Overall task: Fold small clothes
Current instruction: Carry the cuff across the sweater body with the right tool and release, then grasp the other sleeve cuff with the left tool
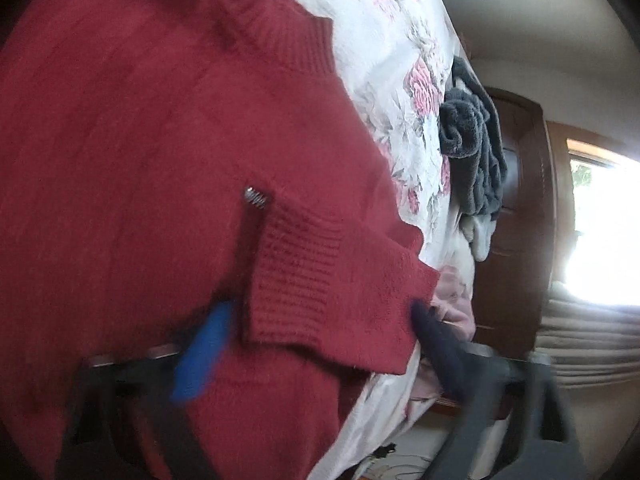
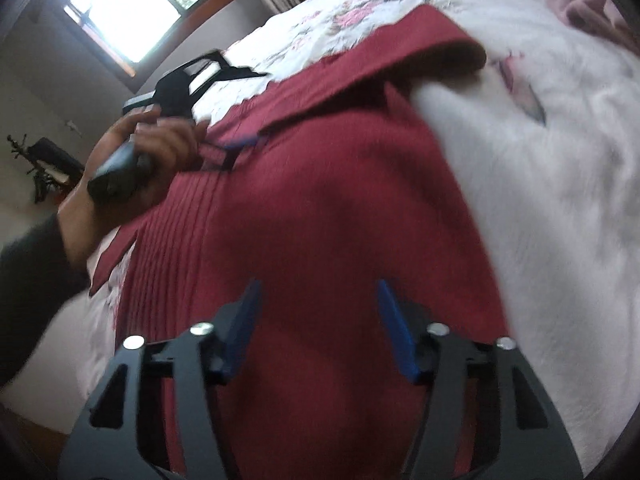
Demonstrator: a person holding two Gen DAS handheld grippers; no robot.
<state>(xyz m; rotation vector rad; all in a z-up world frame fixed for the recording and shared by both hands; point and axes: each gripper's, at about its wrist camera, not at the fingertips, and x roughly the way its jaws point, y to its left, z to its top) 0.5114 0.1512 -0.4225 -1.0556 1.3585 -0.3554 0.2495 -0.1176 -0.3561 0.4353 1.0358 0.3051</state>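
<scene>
Holding the sleeve cuff (image 1: 296, 276) of the red sweater (image 1: 140, 140) with my left gripper (image 1: 308, 320), jaws clamped on the knit, I judge the main risk is the thick cuff slipping free as I carry it across. The sweater lies spread on the floral bedspread (image 2: 540, 200), and my right gripper (image 2: 318, 328) hovers over its body with jaws apart, so nothing pins the cloth and a pull could drag the whole garment askew

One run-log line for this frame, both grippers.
stage: folding red sweater on bed | left gripper: shut on sleeve cuff | right gripper: open over sweater | grey clothes aside
</scene>
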